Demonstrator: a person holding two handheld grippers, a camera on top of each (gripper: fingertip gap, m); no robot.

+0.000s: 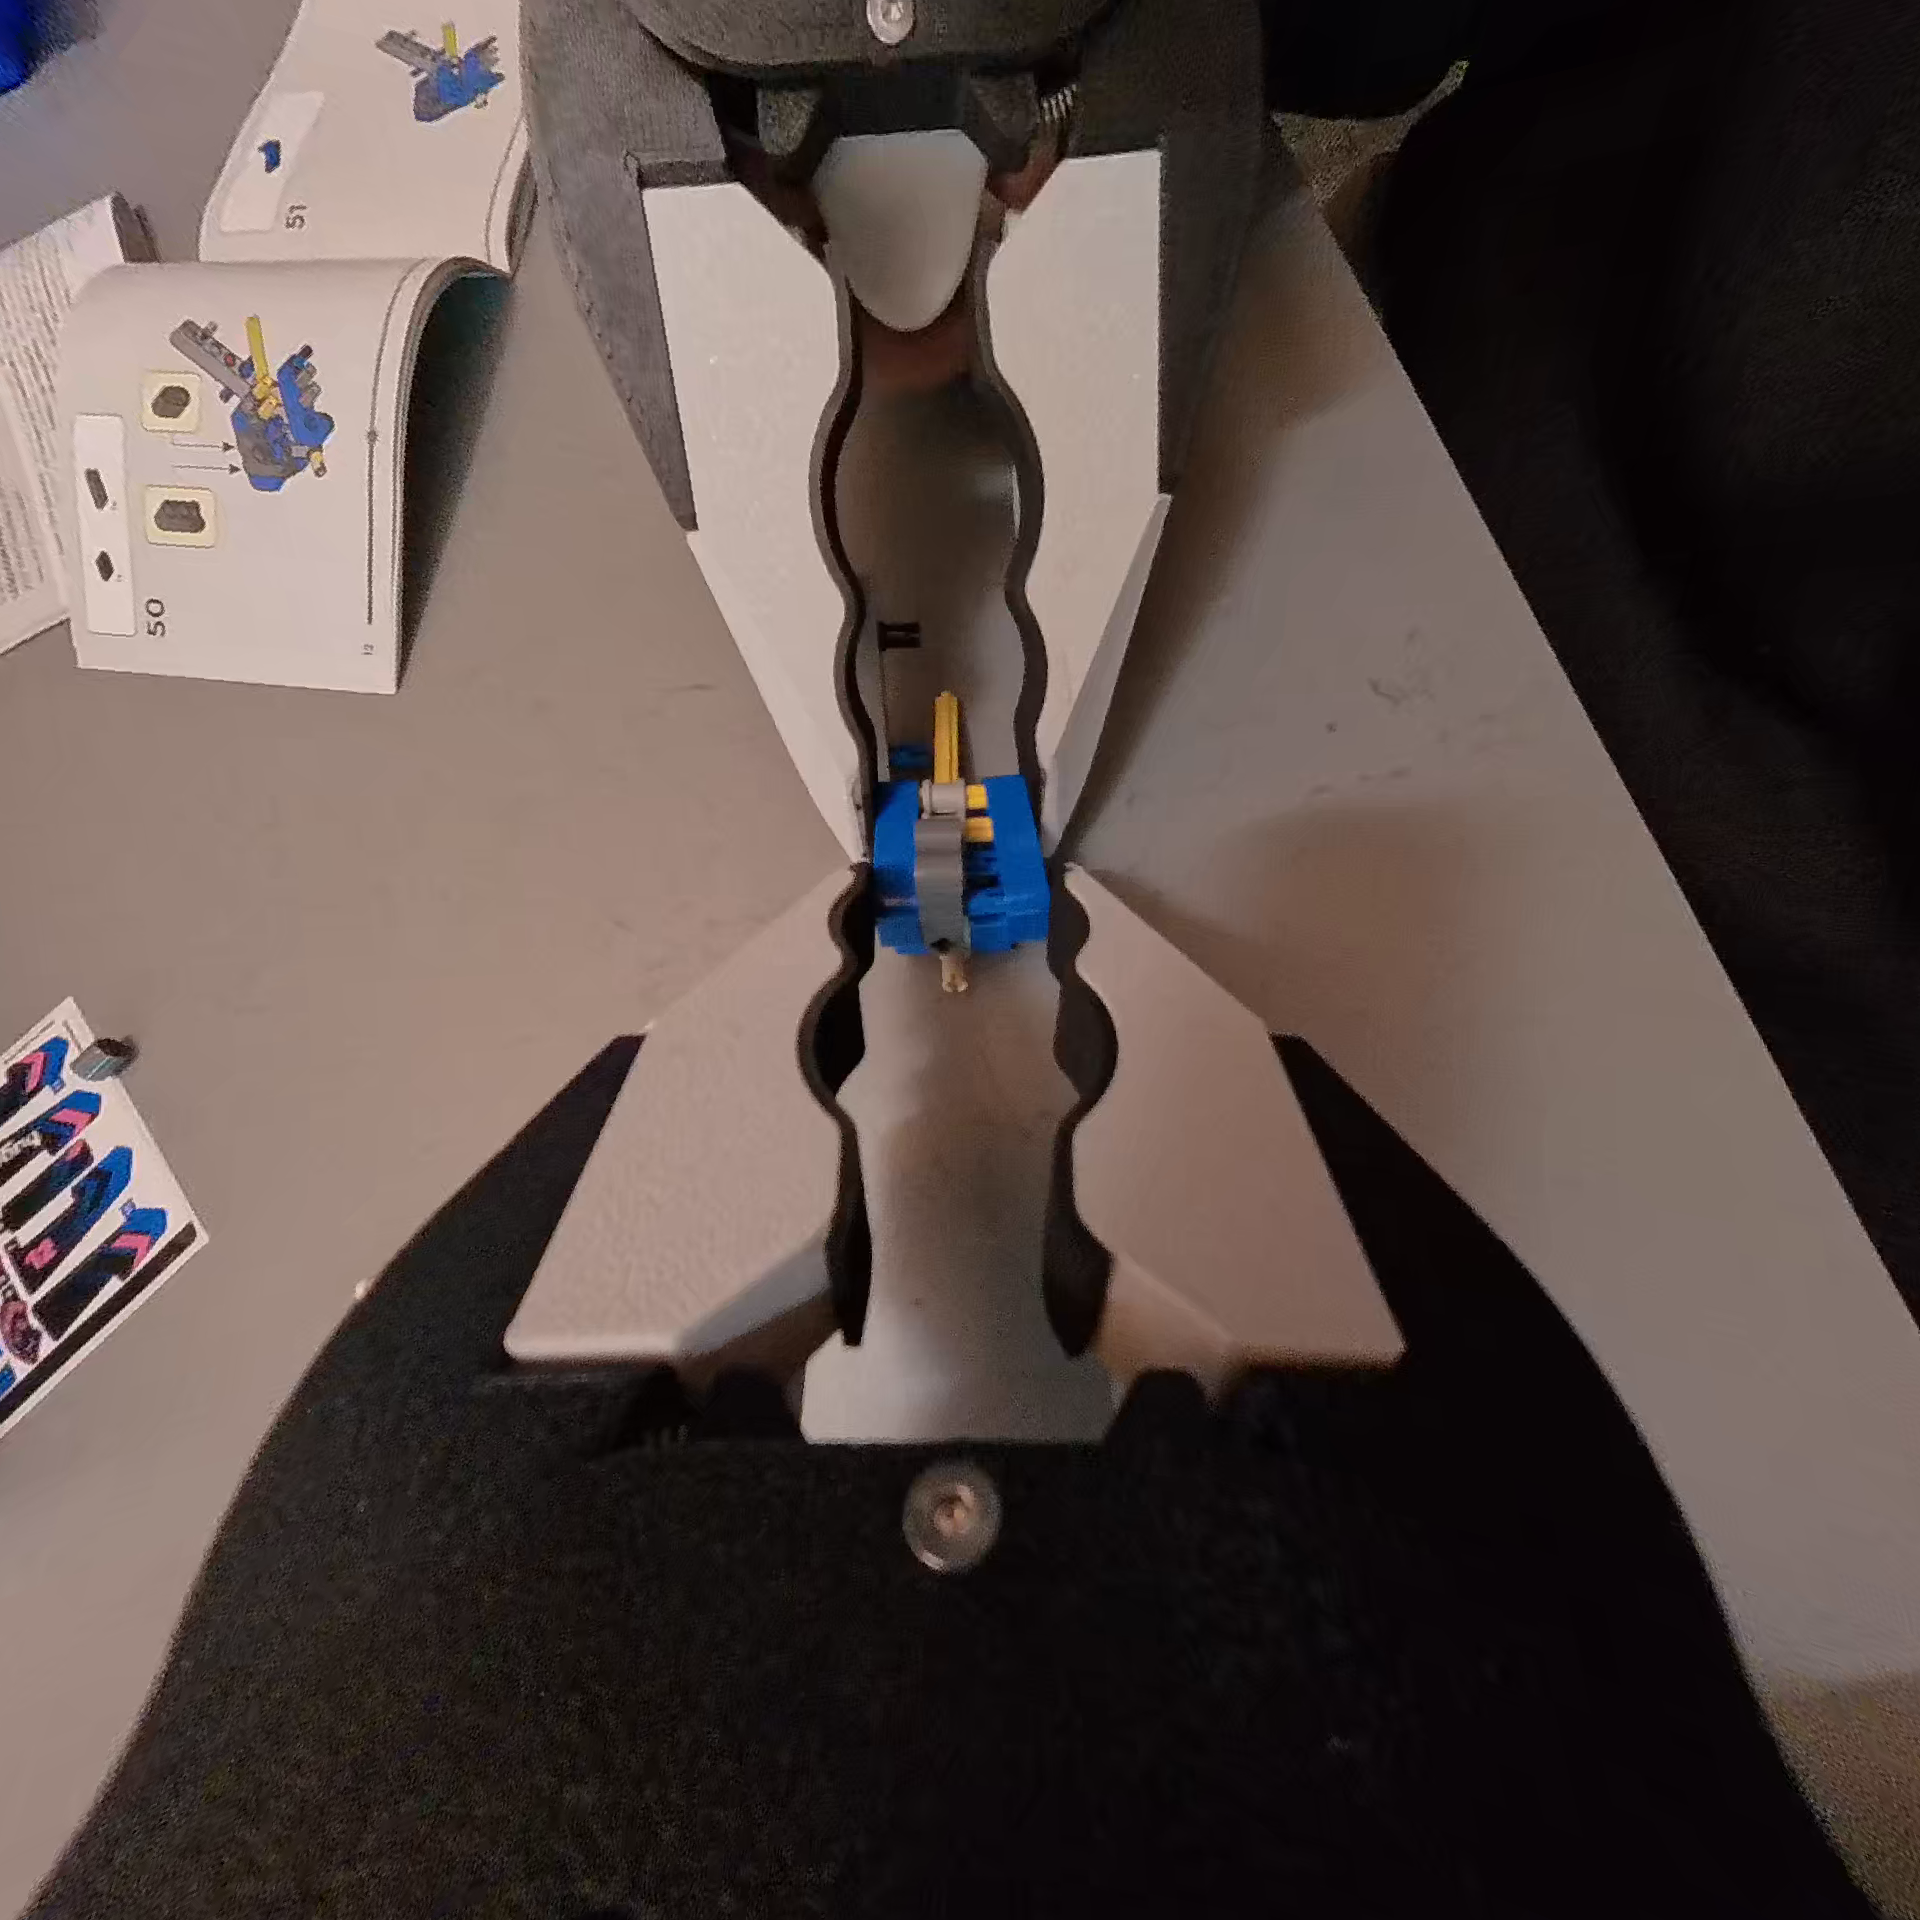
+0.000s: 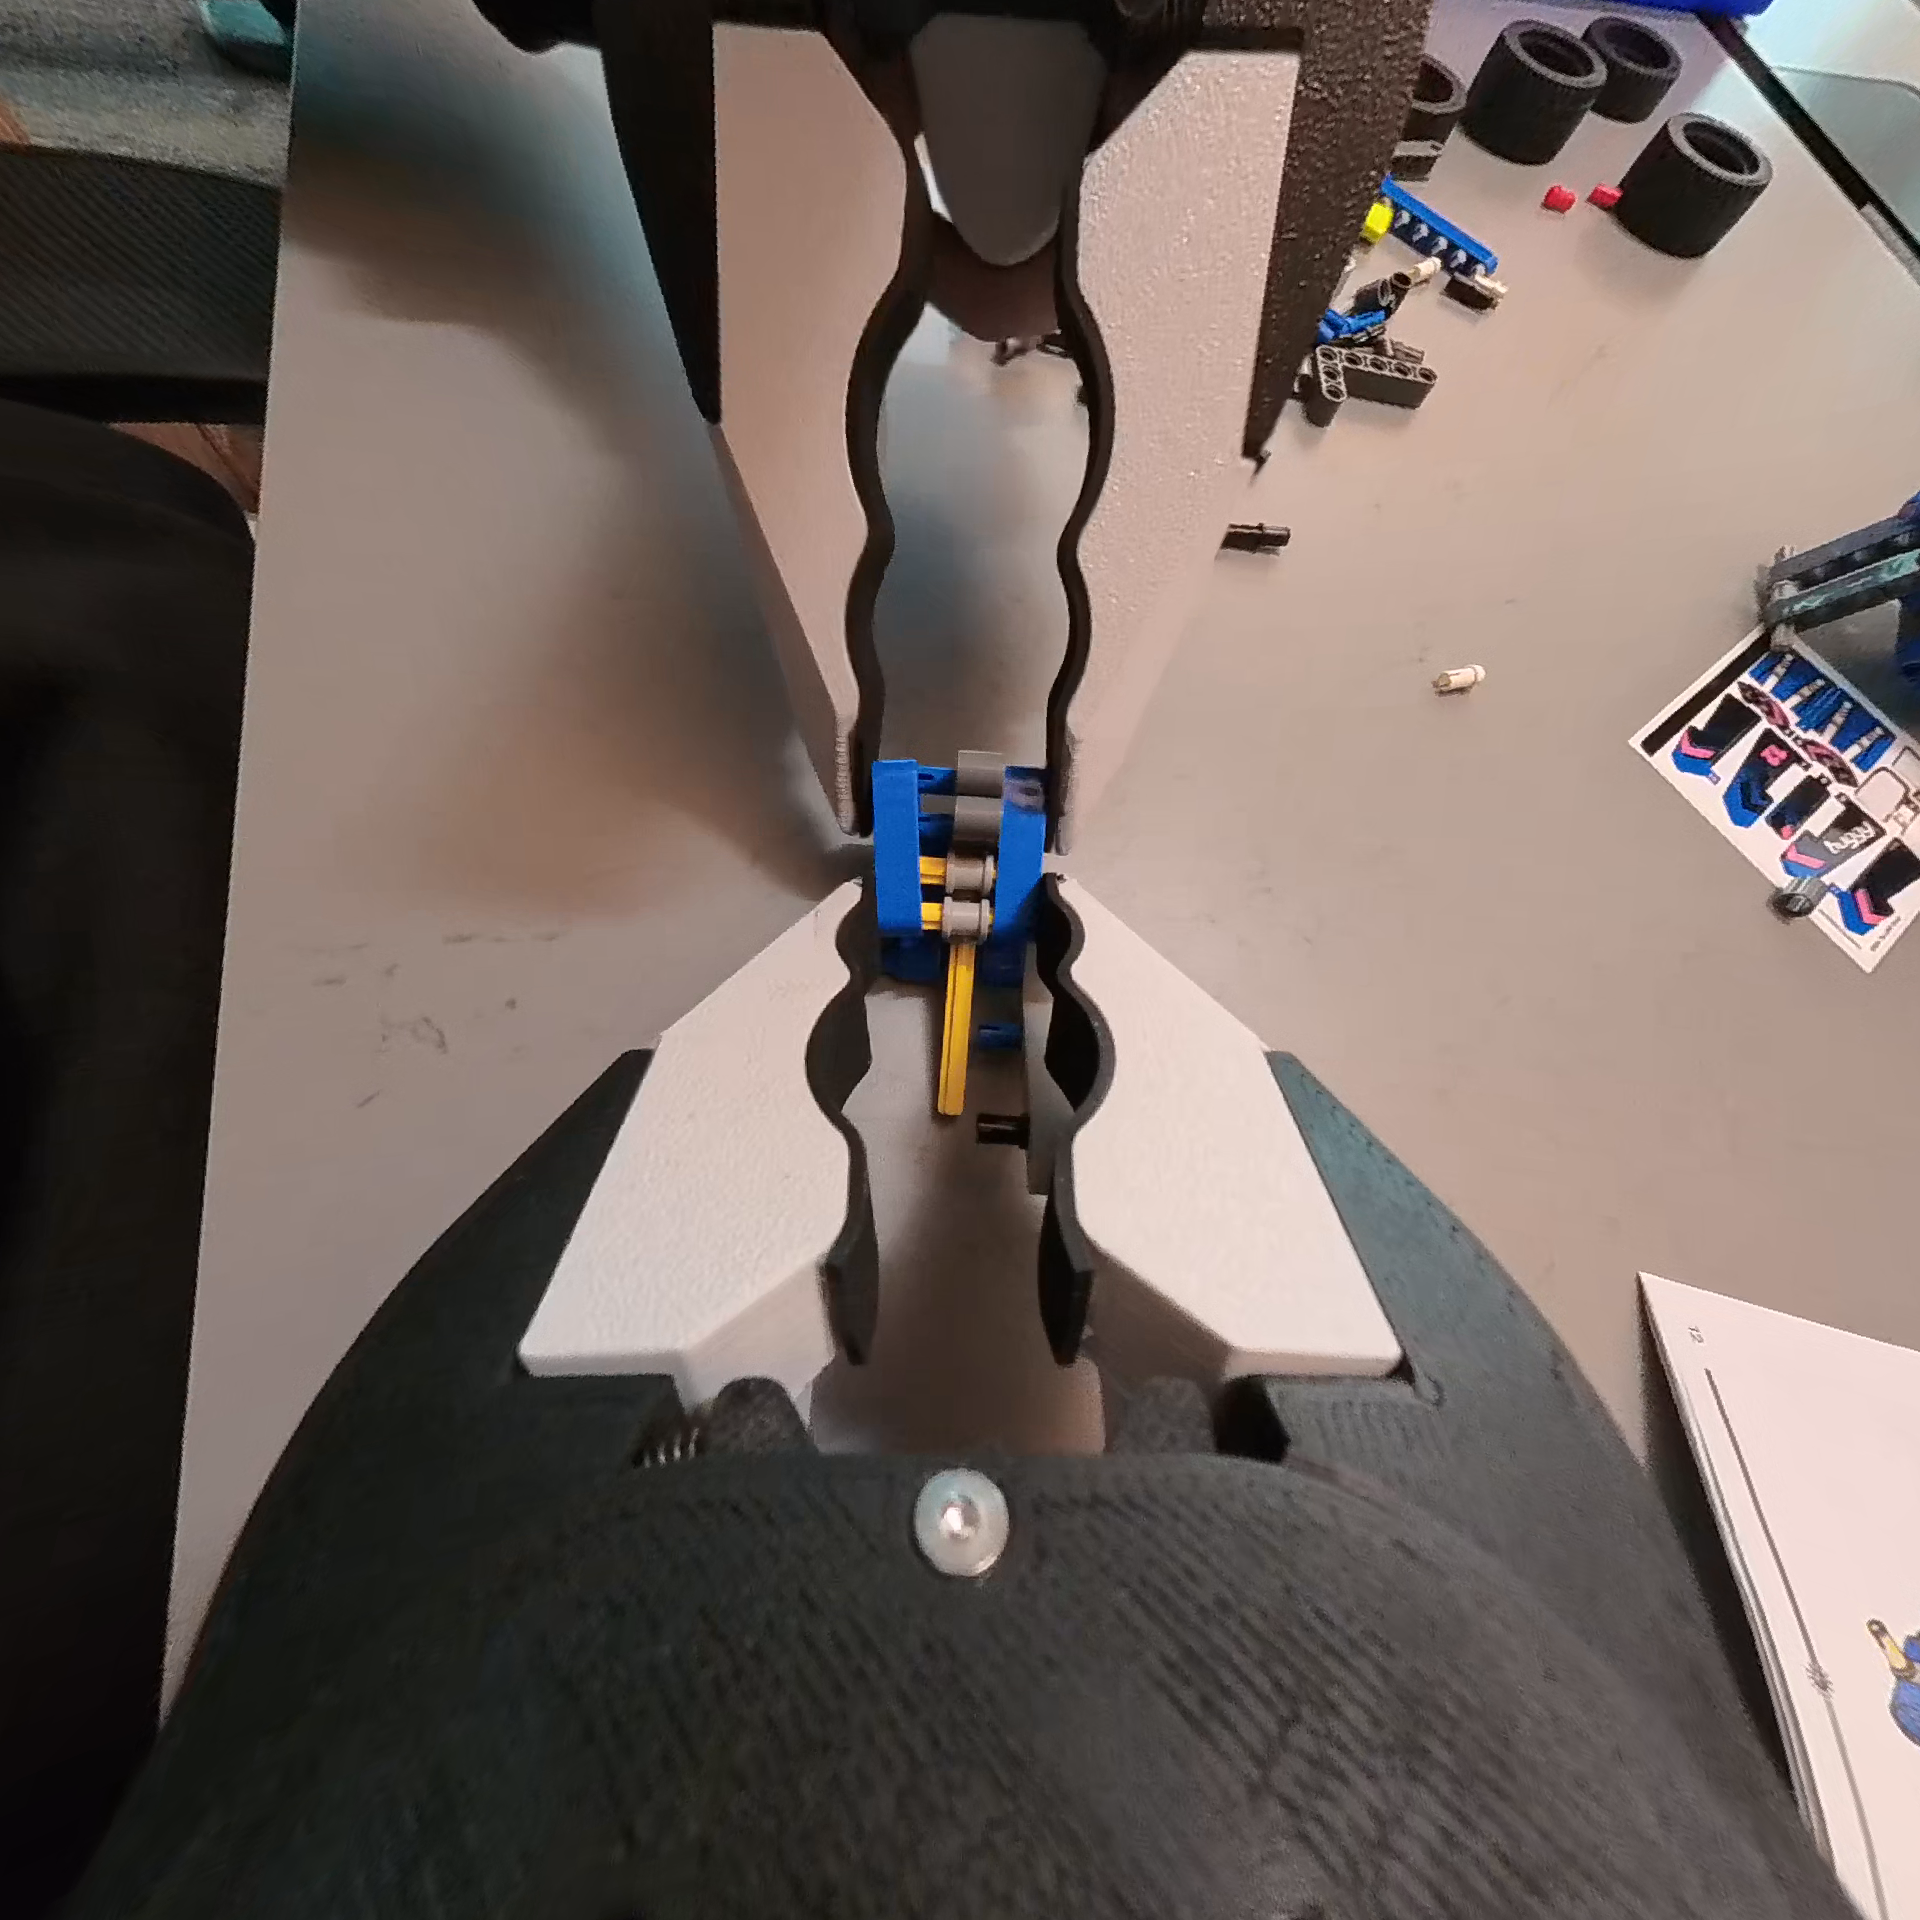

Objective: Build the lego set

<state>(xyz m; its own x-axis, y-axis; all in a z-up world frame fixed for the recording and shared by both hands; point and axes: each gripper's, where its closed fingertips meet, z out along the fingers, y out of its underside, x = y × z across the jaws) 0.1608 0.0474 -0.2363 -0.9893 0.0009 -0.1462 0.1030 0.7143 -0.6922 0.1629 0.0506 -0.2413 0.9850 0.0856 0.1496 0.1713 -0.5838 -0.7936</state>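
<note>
Between both grippers, over the grey table, we see the blue lego block held off the surface. Our left gripper pinches its near end; our right gripper faces it tip to tip and pinches the opposite end. A yellow axle and grey connectors sit along the block's middle; a tan pin tip pokes out of one end. To one side of the table lie the open manual and a sticker sheet. Farther off we note black tyres, a blue beam, a dark L-beam, two red studs, a black pin and a tan pin.
</note>
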